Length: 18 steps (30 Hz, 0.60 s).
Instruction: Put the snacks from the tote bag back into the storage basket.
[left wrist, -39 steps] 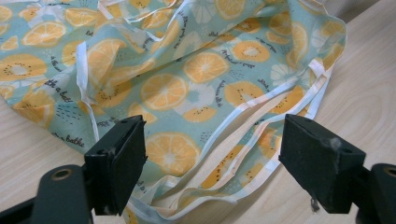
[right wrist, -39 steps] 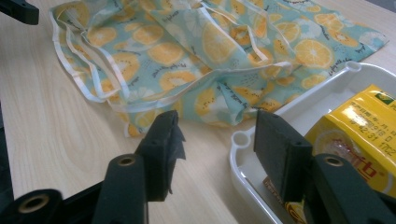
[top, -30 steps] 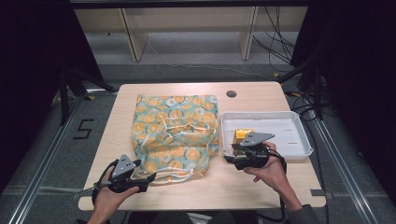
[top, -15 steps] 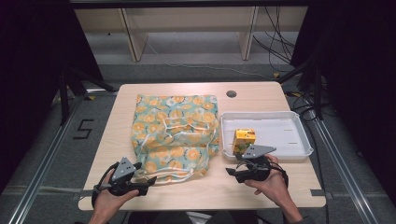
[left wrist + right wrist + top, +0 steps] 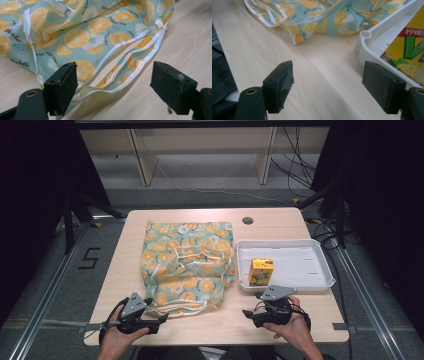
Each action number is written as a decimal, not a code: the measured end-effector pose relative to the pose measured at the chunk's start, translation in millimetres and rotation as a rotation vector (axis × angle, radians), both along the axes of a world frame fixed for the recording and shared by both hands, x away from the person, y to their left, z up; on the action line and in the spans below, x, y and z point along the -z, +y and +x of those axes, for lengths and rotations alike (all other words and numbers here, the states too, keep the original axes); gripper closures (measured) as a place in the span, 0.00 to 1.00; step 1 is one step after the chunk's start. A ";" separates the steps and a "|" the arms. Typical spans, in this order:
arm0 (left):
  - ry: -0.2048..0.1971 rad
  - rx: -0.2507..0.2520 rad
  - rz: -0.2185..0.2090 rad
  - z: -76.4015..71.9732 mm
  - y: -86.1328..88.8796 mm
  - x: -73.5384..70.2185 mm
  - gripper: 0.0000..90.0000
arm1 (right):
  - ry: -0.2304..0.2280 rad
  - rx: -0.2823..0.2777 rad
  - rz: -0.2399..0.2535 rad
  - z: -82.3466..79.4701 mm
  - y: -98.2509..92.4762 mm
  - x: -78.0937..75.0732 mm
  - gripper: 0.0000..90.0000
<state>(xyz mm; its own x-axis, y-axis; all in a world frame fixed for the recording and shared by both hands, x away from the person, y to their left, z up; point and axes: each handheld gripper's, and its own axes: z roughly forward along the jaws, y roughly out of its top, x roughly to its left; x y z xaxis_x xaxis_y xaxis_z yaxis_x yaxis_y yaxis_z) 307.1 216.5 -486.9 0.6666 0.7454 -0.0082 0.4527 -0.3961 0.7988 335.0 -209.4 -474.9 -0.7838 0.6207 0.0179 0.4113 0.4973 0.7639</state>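
The right claw (image 5: 252,316) sits low over the near edge of the bench (image 5: 310,322), its jaws wide apart and empty; they have just been opening. A second ago it was up at the near rim of the tray (image 5: 300,285), right at the juice box (image 5: 261,270); now it has drawn back toward the person and sunk a little, well clear of the tray. In the right gripper view bare wood lies between the jaws, with the tray's corner (image 5: 365,35) and the box (image 5: 409,57) ahead on the right side.

The left claw (image 5: 161,319) rests at the near left of the bench, jaws also spread and holding nothing, in much the same spot as before. In the left gripper view the near hem of the cloth bag (image 5: 100,32) lies just ahead of the jaws, its white drawstring trim curling toward them.

Farther out, the bag (image 5: 187,260), printed with orange slices, lies flat in the middle of the bench, as it did earlier. Beside it on the right, the juice box stands upright in the left part of the white tray, untouched by either claw.
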 end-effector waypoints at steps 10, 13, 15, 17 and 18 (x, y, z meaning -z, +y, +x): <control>0.004 -0.019 -0.012 0.6 -1.2 1.5 0.23 | 0.004 0.012 -0.022 -2.4 -1.6 3.4 0.28; 0.008 -0.027 -0.041 0.2 -3.0 2.2 0.23 | -0.008 0.002 -0.025 -0.9 -2.0 4.5 0.28; 0.007 -0.026 -0.039 0.5 -3.0 1.9 0.23 | 0.008 -0.003 -0.021 -0.5 -2.3 5.0 0.28; 0.006 -0.025 -0.046 1.5 -3.7 2.6 0.23 | 0.002 0.012 -0.024 -0.5 -3.3 5.0 0.28; 0.007 -0.024 -0.040 1.5 -4.0 2.0 0.23 | 0.006 -0.002 -0.021 0.4 -3.5 5.8 0.28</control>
<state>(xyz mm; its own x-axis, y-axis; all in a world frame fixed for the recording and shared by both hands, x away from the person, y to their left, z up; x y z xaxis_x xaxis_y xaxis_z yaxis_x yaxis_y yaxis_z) 308.6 212.5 -488.9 0.6480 0.7604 -0.0427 0.4672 -0.3525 0.8109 335.3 -212.9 -480.7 -0.7848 0.6196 0.0098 0.4148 0.5135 0.7511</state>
